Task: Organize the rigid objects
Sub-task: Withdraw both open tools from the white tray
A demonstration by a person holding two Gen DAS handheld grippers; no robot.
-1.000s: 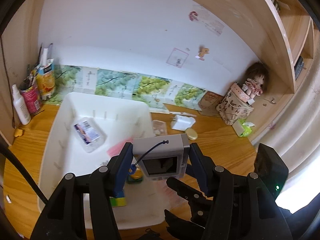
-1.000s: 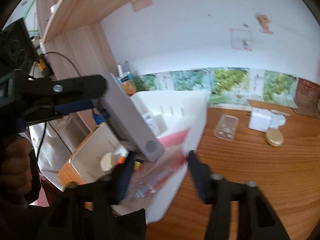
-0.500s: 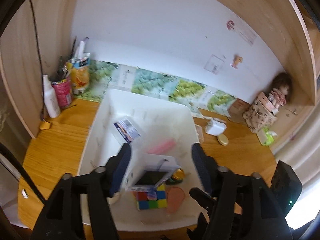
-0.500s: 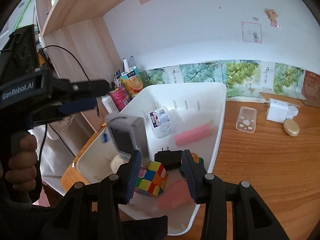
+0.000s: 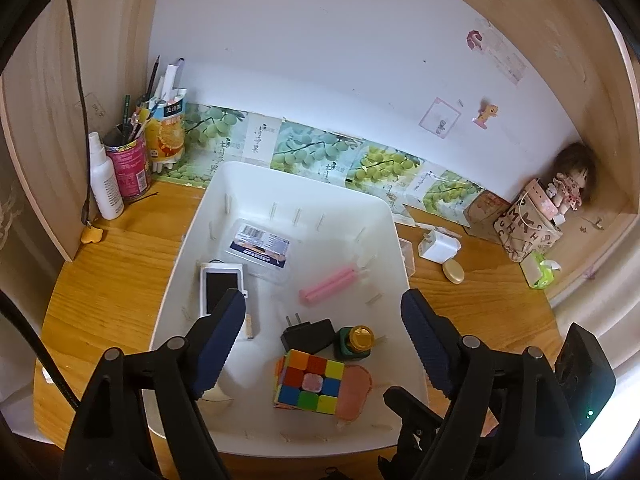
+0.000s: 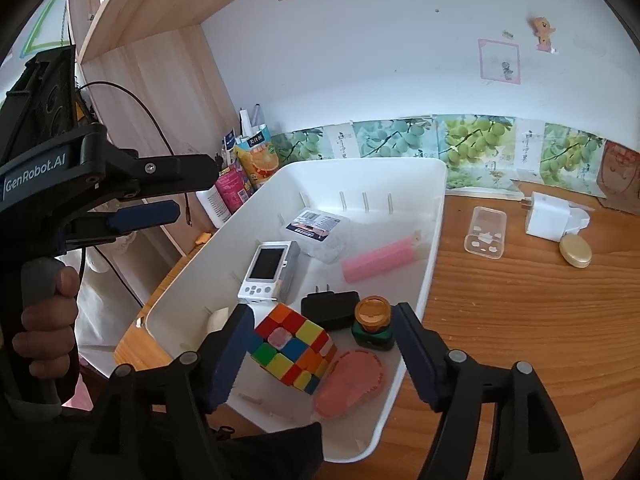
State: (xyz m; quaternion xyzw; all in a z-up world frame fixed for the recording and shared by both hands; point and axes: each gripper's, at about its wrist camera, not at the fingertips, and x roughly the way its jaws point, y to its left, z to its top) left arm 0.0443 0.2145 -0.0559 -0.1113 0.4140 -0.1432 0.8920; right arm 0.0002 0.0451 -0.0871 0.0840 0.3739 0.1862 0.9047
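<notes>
The small white camera lies screen-up on the floor of the white bin, in the left half of the right wrist frame, just beside the clear labelled box and apart from the pink bar. Lower in the frame sit the black plug adapter, the gold-capped green bottle, the colour cube and a pink oval pad.

Both tools are released. The left tool has its jaws opening with nothing pressed between them — only the bin's contents show through the gap. The right tool is likewise opening, the cube seen between its fingers but not gripped.

The drop looks complete, so the step in hand is probably clearing away and choosing the next loose item. Outside the bin, on the counter at right of frame, wait a clear phone case, a white charger and a gold oval tin. Lifting straight up before swinging right should keep the fingers off the bin's rim — the flat case will likely need a low, edge-on approach.
</notes>
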